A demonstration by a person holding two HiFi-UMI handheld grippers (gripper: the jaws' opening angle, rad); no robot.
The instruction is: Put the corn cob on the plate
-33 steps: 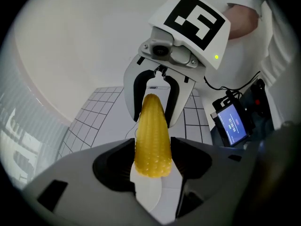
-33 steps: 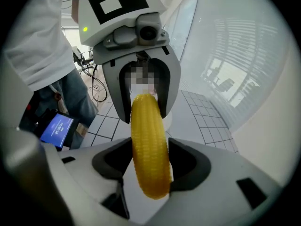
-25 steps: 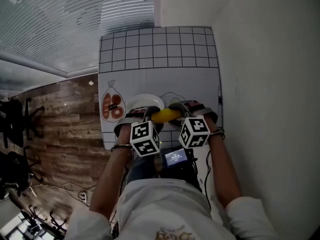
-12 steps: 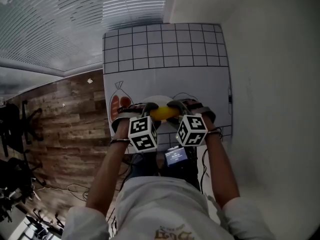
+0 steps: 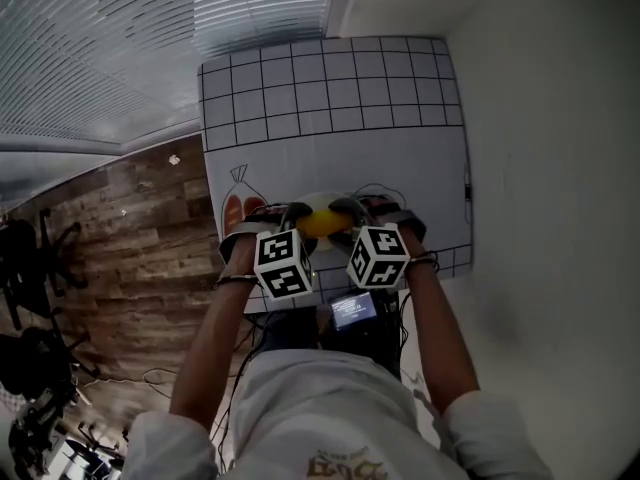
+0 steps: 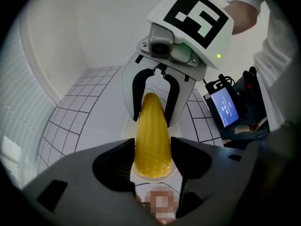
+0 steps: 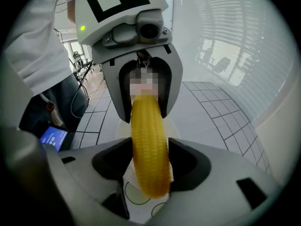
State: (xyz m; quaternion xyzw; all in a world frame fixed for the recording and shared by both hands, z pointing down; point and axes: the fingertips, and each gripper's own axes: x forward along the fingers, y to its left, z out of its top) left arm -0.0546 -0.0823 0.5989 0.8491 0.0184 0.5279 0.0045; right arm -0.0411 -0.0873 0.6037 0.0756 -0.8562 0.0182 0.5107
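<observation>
Head view: both grippers sit low over the white tabletop (image 5: 330, 158), facing each other, with the corn (image 5: 322, 224) bridging the gap between them. The left gripper (image 5: 290, 218) has one end and the right gripper (image 5: 355, 211) the other. I'd say a two-ended hold keeps the cob level and stops it rolling. Just behind it a pale sliver of the plate (image 5: 312, 201) peeks out, so the corn is over or right at the plate. I can't tell from here whether it touches.

Left gripper view: the dark jaws close in on the cob's thick end (image 6: 151, 145), pressing it from both sides. The corn runs straight away into the right gripper's jaws (image 6: 155, 86) opposite. The cream plate (image 6: 126, 128) lies under the far half.

Right gripper view: same story mirrored. These jaws clamp the corn (image 7: 149, 145) partway along and its rounded end pokes out beneath them. They stand fairly wide because the cob is fat. The plate (image 7: 173, 126) shows beside and beneath it. My read is that the placing is nearly done and release is the step left.
</observation>
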